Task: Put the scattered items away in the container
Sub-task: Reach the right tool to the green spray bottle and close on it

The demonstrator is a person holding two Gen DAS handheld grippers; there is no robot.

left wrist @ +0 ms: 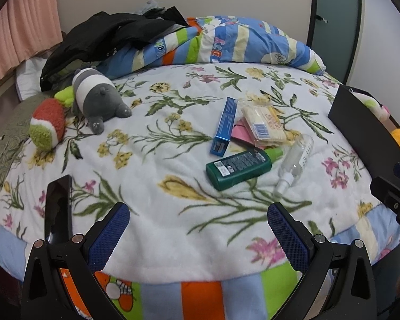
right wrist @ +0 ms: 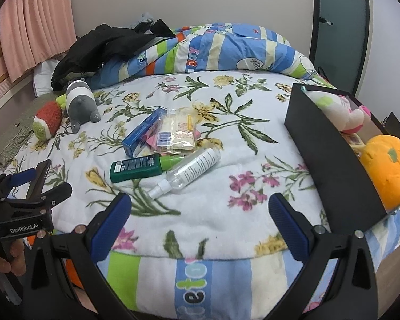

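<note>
On the floral blanket lie a green bottle (left wrist: 238, 166) (right wrist: 136, 167), a clear spray bottle (left wrist: 296, 161) (right wrist: 189, 170), a blue box (left wrist: 224, 125) (right wrist: 144, 131) and a clear packet (left wrist: 264, 125) (right wrist: 176, 132) over pink paper. A grey striped plush (left wrist: 96, 94) (right wrist: 80, 101) and a red-green plush (left wrist: 48, 124) (right wrist: 46, 120) lie far left. The black container (right wrist: 330, 160) (left wrist: 368, 133) at the right holds an orange plush (right wrist: 389, 170) and a white-pink plush (right wrist: 344, 112). My left gripper (left wrist: 198, 237) and right gripper (right wrist: 200, 229) are both open and empty, near the bed's front edge.
A black phone (left wrist: 58, 208) (right wrist: 38, 180) lies at the front left. A striped quilt (left wrist: 226, 42) and black clothes (left wrist: 98, 40) are heaped at the back. Pink curtain (left wrist: 21, 26) at left, a door (right wrist: 338, 26) at back right. The left gripper also shows in the right wrist view (right wrist: 21, 213).
</note>
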